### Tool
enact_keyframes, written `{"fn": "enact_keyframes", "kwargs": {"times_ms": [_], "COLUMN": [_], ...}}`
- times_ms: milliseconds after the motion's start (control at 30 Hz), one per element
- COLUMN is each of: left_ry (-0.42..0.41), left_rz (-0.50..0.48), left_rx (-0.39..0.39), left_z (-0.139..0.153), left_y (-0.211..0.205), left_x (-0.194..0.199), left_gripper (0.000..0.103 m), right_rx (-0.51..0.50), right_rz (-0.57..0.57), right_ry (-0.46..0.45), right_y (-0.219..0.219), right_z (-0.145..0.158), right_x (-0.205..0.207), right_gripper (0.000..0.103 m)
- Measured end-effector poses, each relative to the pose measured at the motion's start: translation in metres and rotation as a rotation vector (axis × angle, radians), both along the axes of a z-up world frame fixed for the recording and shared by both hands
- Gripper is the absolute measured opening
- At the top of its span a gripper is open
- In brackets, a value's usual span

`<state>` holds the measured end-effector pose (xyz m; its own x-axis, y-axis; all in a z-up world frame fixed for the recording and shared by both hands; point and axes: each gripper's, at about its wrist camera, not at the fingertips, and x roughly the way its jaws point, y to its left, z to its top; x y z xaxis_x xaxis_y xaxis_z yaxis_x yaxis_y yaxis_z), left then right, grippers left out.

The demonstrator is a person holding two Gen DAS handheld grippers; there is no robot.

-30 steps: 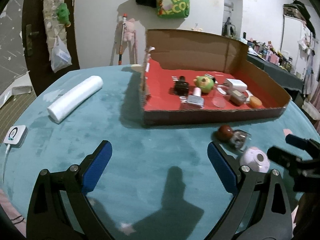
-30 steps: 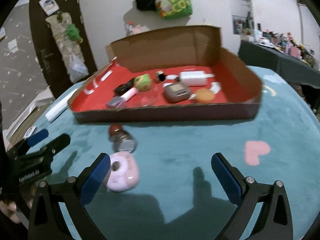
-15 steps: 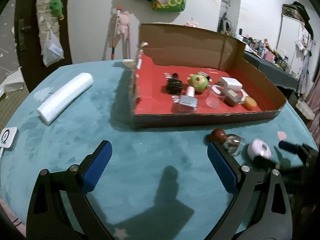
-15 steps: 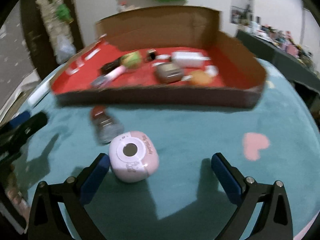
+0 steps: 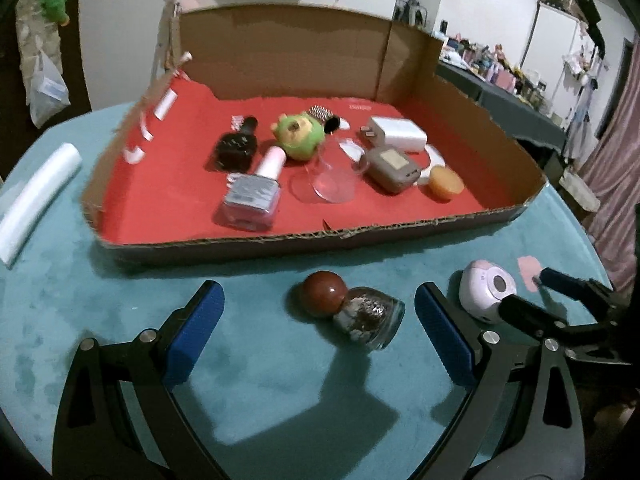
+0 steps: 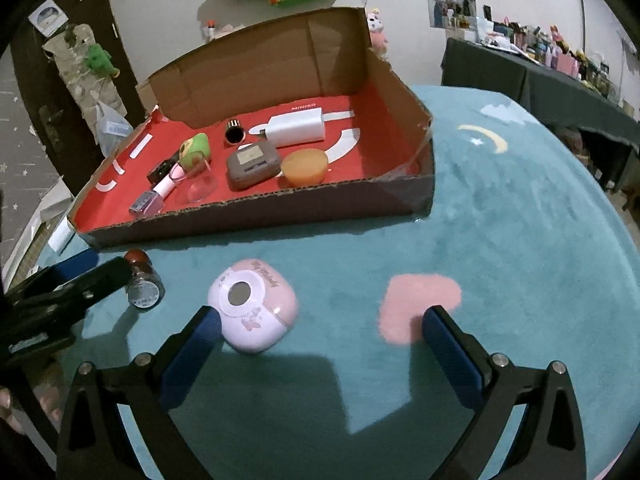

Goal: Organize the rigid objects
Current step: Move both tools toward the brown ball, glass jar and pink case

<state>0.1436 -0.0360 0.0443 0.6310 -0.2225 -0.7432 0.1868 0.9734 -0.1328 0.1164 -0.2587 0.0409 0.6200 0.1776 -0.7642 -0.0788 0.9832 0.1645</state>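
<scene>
Two items lie just outside the cardboard box [image 5: 360,236]: a jar [image 5: 352,312] between the left gripper's [image 5: 318,330] spread jaws, a pink case [image 6: 254,310] inside the right gripper's [image 6: 316,342] spread jaws.

One open cardboard box with a red floor [image 5: 460,104] holds eight things: two nail-polish bottles, one black [image 5: 236,148] and one pink [image 5: 254,196], one green plush toy [image 5: 298,136], one clear glass cup [image 5: 328,176], one white charger [image 5: 396,133], one grey case [image 5: 394,169], one orange round tin [image 5: 446,182], one small black tube [image 6: 235,134]. Outside on the teal counter [image 5: 260,380] lie one glass jar with a brown ball lid [image 5: 352,312], one pink rounded case [image 6: 253,310] and one white roll [image 5: 36,200].
</scene>
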Motion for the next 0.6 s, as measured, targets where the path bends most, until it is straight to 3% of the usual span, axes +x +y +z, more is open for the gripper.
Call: {"fn": "enact_keyframes", "kwargs": {"times_ms": [200,333,400,500,600], "left_ry": [0.028,0.017,0.024,0.033,0.048], "left_rz": [-0.042,0.013,0.026,-0.015,0.003], "left_rx": [-0.003,0.037,0.008,-0.062,-0.025], "left_z": [-0.01,0.0,0.006,0.01,0.002], "left_y": [0.015,0.045,0.052,0.049,0.037], "left_x": [-0.004,-0.016,-0.019,-0.018,-0.007], "left_gripper": [0.099,0.098,0.098,0.098,0.098], "right_rx": [0.011,0.03,0.027,0.014,-0.009], "right_rz": [0.007,0.041,0.06,0.089,0.113], "right_ry": [-0.008,-0.011,-0.017,-0.029,-0.018], "right_y": [-0.001,0.007,0.011,0.019,0.024], "right_z": [0.0,0.0,0.001,0.003,0.001], "right_x": [0.003,0.007,0.008,0.011,0.013], "right_gripper": [0.103,0.103,0.103,0.103,0.103]}}
